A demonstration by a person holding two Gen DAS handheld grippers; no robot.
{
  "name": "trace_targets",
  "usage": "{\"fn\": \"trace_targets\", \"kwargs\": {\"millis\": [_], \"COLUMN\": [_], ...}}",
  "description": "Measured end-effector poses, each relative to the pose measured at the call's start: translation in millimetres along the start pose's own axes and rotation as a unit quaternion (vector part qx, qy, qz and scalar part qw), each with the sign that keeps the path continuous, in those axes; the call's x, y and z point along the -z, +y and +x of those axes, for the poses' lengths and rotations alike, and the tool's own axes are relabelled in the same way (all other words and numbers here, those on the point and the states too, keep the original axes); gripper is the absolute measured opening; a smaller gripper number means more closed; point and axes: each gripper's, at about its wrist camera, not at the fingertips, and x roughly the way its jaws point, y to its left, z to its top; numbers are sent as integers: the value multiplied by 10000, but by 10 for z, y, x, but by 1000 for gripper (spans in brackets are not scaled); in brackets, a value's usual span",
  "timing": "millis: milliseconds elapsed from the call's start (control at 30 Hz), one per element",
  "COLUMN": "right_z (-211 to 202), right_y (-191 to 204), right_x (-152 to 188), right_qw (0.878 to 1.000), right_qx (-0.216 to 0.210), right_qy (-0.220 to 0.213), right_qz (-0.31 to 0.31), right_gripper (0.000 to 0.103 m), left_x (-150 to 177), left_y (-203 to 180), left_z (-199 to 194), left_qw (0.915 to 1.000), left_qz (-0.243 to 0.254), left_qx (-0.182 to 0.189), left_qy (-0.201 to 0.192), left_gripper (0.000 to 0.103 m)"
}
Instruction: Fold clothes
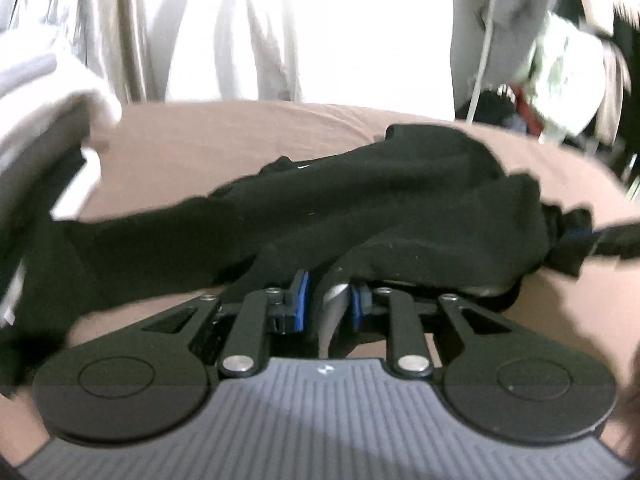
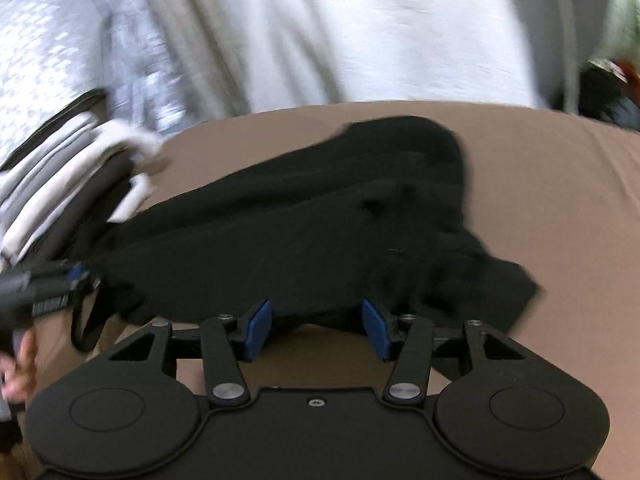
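Observation:
A black garment [image 1: 360, 208] lies crumpled on a brown sheet [image 1: 200, 140]. My left gripper [image 1: 330, 300] is shut on a fold of the garment's near edge; the cloth passes between its blue pads [image 1: 302, 300]. At the far right of the left wrist view the right gripper [image 1: 600, 236] reaches the garment's right end. In the right wrist view the same black garment [image 2: 320, 232] lies on the brown sheet [image 2: 540, 168]. My right gripper [image 2: 318, 328] is open at the garment's near edge, with its blue pads [image 2: 258, 330] wide apart. The left gripper [image 2: 44, 284] shows at the left edge.
A stack of folded white and dark clothes [image 2: 68, 172] sits at the left on the sheet, also visible in the left wrist view [image 1: 44, 120]. Pale curtains [image 1: 280, 28] hang behind. Clutter with a white cord [image 1: 484, 52] lies at the back right.

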Motion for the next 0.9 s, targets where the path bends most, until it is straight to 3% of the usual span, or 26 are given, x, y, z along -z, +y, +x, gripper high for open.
{"fn": "trace_targets", "kwargs": {"millis": [67, 133, 200, 300, 533, 600, 667, 733, 900], "right_z": [176, 367, 504, 664, 670, 619, 510, 427, 579], "right_y": [73, 170, 317, 396, 93, 39, 13, -37, -185], "right_x": [11, 23, 33, 1, -133, -148, -171, -179, -216], "right_qw": [9995, 9981, 9950, 9879, 9974, 9978, 9975, 9961, 9952], "right_qx": [-157, -188, 321, 818, 533, 440, 352, 403, 738], "right_qy": [198, 387, 165, -155, -337, -459, -616, -781, -545], "right_qz": [-188, -443, -927, -1312, -355, -207, -58, 68, 352], "right_gripper": [58, 58, 64, 77, 77, 73, 66, 66, 65], "left_x": [-41, 0, -11, 9, 42, 43, 40, 100, 154], "left_y": [131, 191, 307, 473, 514, 544, 581, 669, 704], "left_z": [50, 33, 59, 100, 103, 52, 70, 189, 345], "left_qw": [9993, 9979, 9961, 9932, 9905, 9888, 9868, 9808, 9673], "left_qz": [-370, -586, -770, -1104, -1325, -1427, -1523, -1784, -2077], "left_qx": [62, -106, -214, -178, 36, 186, 527, 742, 1081], "left_qy": [-32, -249, -385, -326, -356, -394, -157, 279, 972], "left_gripper": [22, 23, 30, 31, 29, 19, 13, 12, 16]}}
